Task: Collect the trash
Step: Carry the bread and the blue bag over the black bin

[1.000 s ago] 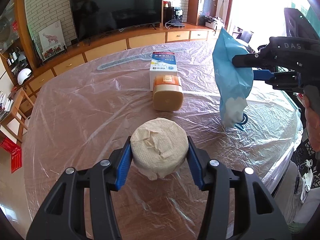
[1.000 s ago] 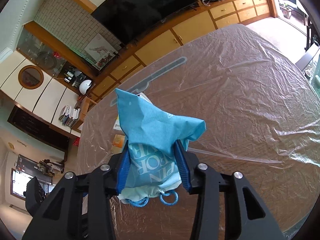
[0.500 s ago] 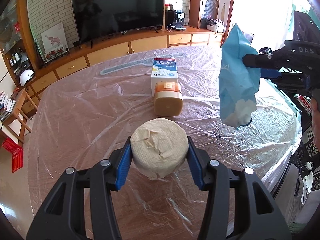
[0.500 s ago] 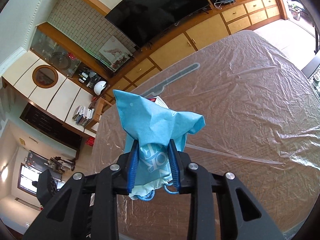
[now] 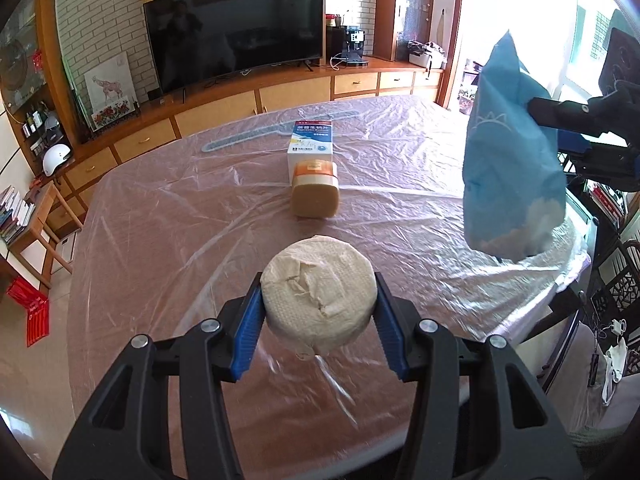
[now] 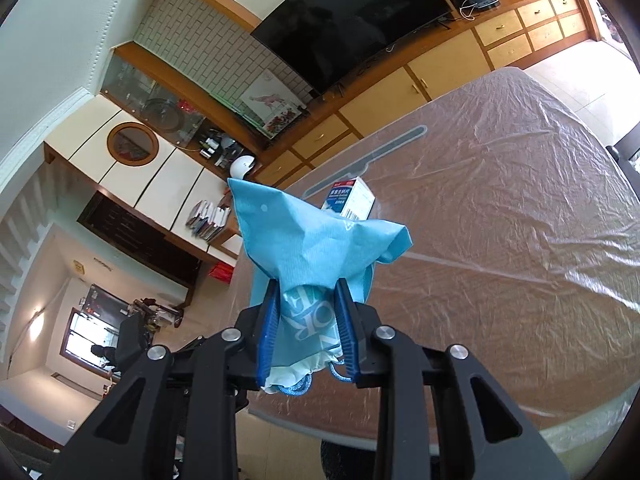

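The left gripper [image 5: 319, 312] is partly open and clamped on a round, cream-coloured wad of paper [image 5: 319, 306]; both blue pads [image 5: 247, 330] press against its sides, and the wad sits between the fingertips, lifted clear of the table [image 5: 160, 248]. The table is covered by a crinkled sheet of clear plastic film [image 5: 400, 216].

Straight ahead of the left gripper, well beyond the wad, a tan jar [image 5: 315, 189] lies on its side, and a white and blue box [image 5: 310, 142] stands just behind it, touching or nearly so.

The right gripper [image 6: 306, 334] is closed down on a blue drawstring bag [image 6: 312, 248]. The bag's gathered neck is squeezed between the blue pads [image 6: 267, 328], its white-printed lettering shows in the gap, and the blue cord [image 6: 298, 388] loops out at the near end of the jaws. The bag's body fans out past the fingertips. Seen from the left wrist camera, this bag [image 5: 512, 160] hangs off to the right of the left gripper and higher than it, clear of the table. From the right gripper, the white and blue box [image 6: 352, 200] shows just past the top of the bag, farther out on the table [image 6: 520, 240].
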A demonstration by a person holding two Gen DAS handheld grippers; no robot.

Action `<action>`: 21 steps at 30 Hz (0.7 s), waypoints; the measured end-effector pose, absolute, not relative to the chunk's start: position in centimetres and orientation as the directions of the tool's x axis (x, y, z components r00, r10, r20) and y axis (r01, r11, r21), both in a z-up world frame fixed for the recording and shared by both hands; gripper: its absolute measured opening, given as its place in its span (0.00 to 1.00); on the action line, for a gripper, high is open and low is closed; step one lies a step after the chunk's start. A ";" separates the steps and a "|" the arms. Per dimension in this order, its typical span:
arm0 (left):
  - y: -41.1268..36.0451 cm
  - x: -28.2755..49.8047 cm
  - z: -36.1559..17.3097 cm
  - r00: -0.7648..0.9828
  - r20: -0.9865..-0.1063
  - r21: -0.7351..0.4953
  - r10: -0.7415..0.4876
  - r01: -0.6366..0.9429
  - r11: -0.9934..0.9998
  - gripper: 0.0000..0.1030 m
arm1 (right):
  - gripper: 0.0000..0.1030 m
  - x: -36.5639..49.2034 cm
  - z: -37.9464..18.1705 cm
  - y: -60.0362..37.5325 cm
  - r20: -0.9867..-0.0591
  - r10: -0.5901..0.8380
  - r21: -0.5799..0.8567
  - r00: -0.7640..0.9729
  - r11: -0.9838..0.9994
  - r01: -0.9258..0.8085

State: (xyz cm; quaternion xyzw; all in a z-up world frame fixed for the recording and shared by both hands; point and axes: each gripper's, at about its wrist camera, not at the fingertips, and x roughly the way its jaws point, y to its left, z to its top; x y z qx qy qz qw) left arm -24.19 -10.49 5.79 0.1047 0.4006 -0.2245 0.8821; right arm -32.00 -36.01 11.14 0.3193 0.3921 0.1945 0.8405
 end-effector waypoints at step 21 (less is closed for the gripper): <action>-11.4 -34.5 5.2 0.525 -0.788 0.007 -0.320 0.528 0.849 0.51 | 0.27 -42.3 9.2 -34.3 -0.575 0.691 0.727 0.437 0.677 -0.113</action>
